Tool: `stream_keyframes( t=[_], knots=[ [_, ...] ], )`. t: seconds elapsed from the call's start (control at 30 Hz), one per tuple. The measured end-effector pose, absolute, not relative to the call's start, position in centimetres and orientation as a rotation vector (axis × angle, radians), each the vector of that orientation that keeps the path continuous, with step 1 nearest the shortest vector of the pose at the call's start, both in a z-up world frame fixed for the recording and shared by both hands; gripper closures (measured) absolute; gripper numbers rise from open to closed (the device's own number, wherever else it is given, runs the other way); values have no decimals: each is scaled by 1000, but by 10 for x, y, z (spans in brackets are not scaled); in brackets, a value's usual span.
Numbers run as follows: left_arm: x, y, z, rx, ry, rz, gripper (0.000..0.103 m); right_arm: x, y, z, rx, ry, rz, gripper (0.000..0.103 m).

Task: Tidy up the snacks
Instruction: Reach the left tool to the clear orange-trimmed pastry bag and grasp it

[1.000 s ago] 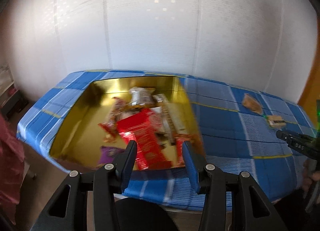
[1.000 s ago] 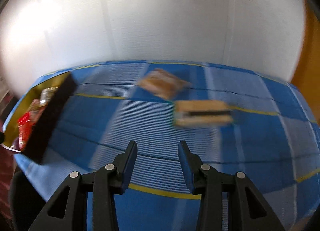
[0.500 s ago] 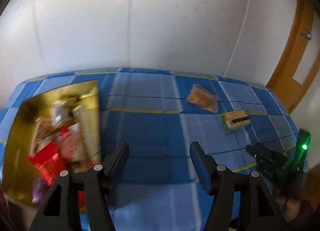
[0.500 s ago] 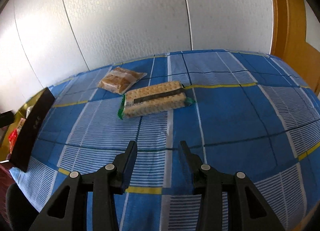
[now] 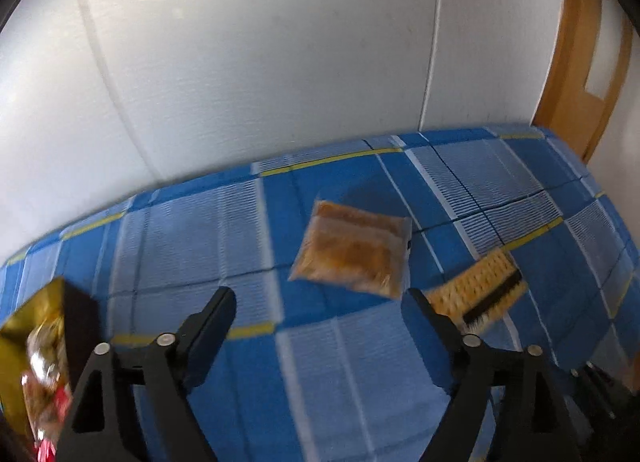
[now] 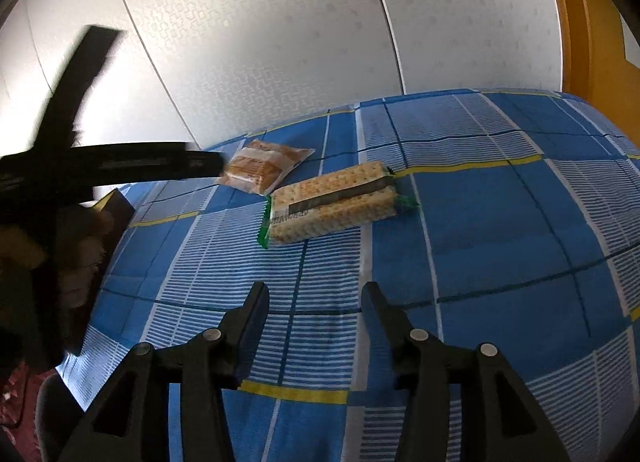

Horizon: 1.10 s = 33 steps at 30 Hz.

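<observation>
Up front in the left wrist view, the left gripper [image 5: 318, 298] stands wide with its jaws opening and nothing between them, only blue checked tablecloth [image 5: 224, 230] below. Just beyond its tips, toward one o'clock, lies a clear packet of orange-brown snacks [image 5: 352, 252], flat on the cloth and blurred. At three o'clock from that packet, just beside the right finger, a long pack of crackers [image 5: 486, 282] with a dark band shows partly behind the finger. At nine o'clock in the frame sits the corner of a gold-lined box [image 5: 38, 310] with dark outer walls, with wrapped snacks [image 5: 44, 382] inside it. A wooden door frame [image 5: 576, 74] stands at two o'clock.

Next, in the right wrist view, the right gripper [image 6: 316, 294] is moderately apart, its jaws opening and empty. The cracker pack [image 6: 332, 202] lies at twelve o'clock from its tips, well apart from them, with green wrapper ends. The orange-brown packet [image 6: 262, 166] lies just beside it at eleven o'clock. At nine o'clock the left gripper [image 6: 120, 164] reaches in, blurred, one finger close to that packet, held by a hand [image 6: 76, 258].
</observation>
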<state>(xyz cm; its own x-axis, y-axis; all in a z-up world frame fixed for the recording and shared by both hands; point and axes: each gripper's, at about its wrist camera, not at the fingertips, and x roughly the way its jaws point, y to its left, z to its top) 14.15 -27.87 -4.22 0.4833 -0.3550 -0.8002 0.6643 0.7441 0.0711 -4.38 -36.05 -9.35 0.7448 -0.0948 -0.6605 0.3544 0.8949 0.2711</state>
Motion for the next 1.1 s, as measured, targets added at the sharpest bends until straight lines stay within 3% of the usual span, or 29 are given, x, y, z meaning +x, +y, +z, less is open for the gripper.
stream_keyframes(
  t=[0.4,0.43,0.47,0.57,1.1],
  knots=[
    [178,-333,-78,490,912,-691,15,-40,-363,-93,411,682,-228,49],
    [181,-333,-80,463,932,-707,18,-39,-362,-93,408,683,-229,49],
    [184,-330,-81,425,962,-734,33,-39,-362,-93,407,683,-229,49],
    [180,-319,-78,368,968,-763,45,-39,-362,-93,406,682,-230,49],
    [56,-180,-69,353,867,-661,46,-38,-364,-93,447,684,-234,45]
  ],
)
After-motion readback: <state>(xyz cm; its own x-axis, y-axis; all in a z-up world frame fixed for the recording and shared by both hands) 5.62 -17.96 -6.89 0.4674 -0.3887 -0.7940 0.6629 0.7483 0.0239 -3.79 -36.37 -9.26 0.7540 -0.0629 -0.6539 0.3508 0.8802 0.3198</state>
